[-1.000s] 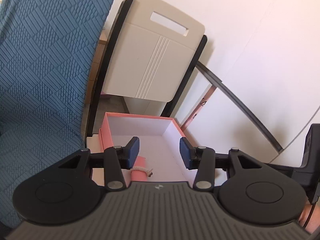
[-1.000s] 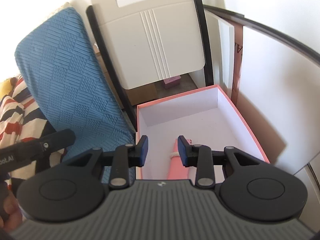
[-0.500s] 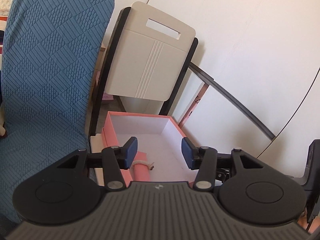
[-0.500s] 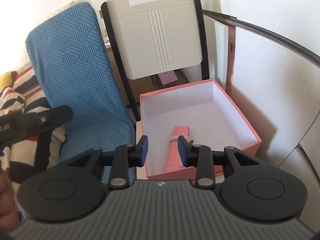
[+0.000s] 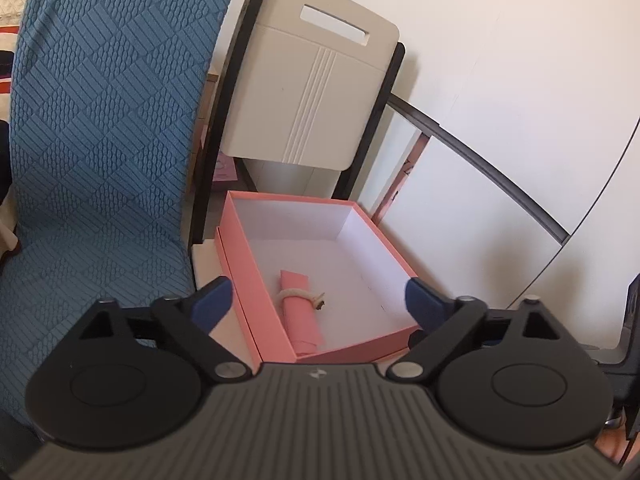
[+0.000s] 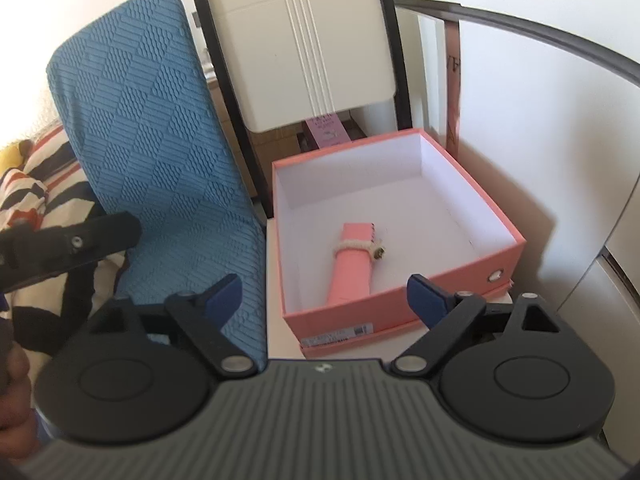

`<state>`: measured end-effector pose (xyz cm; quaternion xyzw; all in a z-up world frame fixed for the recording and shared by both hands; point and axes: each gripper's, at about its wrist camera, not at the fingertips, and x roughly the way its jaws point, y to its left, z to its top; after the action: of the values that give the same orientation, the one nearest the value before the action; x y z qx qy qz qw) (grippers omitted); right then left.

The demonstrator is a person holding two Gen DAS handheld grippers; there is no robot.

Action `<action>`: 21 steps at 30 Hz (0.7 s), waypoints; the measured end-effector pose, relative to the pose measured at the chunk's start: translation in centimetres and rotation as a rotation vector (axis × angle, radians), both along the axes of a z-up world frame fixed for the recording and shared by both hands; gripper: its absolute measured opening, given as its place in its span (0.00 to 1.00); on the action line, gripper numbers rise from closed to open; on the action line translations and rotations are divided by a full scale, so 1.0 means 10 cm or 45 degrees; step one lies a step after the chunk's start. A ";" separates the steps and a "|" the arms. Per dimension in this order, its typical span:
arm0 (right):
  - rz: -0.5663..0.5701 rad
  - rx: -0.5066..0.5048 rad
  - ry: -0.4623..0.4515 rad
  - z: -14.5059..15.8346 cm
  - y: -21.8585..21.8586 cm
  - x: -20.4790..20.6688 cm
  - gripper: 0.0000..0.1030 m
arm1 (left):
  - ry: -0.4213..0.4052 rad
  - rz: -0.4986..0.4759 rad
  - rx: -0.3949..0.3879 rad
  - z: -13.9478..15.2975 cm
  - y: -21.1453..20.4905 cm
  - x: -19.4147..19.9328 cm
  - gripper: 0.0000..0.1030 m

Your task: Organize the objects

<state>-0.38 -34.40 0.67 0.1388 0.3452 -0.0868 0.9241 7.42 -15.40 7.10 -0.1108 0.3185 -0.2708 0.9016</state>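
We see an open pink cardboard box (image 6: 440, 284) with white insides, sitting on a white surface (image 6: 280, 332). Inside it, on the white floor of the box, lies a pink rolled-up cloth pouch (image 6: 352, 264) tied round with a pale cord (image 6: 356, 245). The roll lies nearer the box's left wall and front wall than its back.

Our left gripper (image 5: 318, 300) hangs in front of the box, and its jaws are opening. The blue fingertips (image 5: 214, 300) stand far apart, one past each front corner of the box. Nothing is held between them; the roll (image 5: 302, 312) lies in the box (image 5: 248, 264) beyond them.

Our right gripper (image 6: 324, 294) hangs in front of the box too, and its jaws are opening as well. Its blue fingertips (image 6: 426, 296) are wide apart and hold nothing.

To the left of the box stands a blue chair with a bumpy woven cover (image 6: 152, 132). Behind the box stands a cream plastic folding chair with a black frame (image 6: 308, 48). A white wall (image 5: 520, 80) is on the right. A striped cloth (image 6: 36, 184) shows at the far left of the right wrist view.
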 end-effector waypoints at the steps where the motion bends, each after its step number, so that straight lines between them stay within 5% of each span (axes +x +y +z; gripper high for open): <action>1: -0.007 0.008 -0.004 -0.01 -0.02 -0.02 0.89 | 0.003 -0.001 0.000 -0.02 -0.01 0.00 0.98; 21: -0.046 0.011 0.025 -0.11 -0.03 -0.06 0.94 | 0.012 0.041 0.099 -0.13 -0.01 0.03 1.00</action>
<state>-0.97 -34.73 -0.46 0.1481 0.3522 -0.1032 0.9184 7.72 -15.48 5.76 -0.0820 0.3311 -0.2433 0.9080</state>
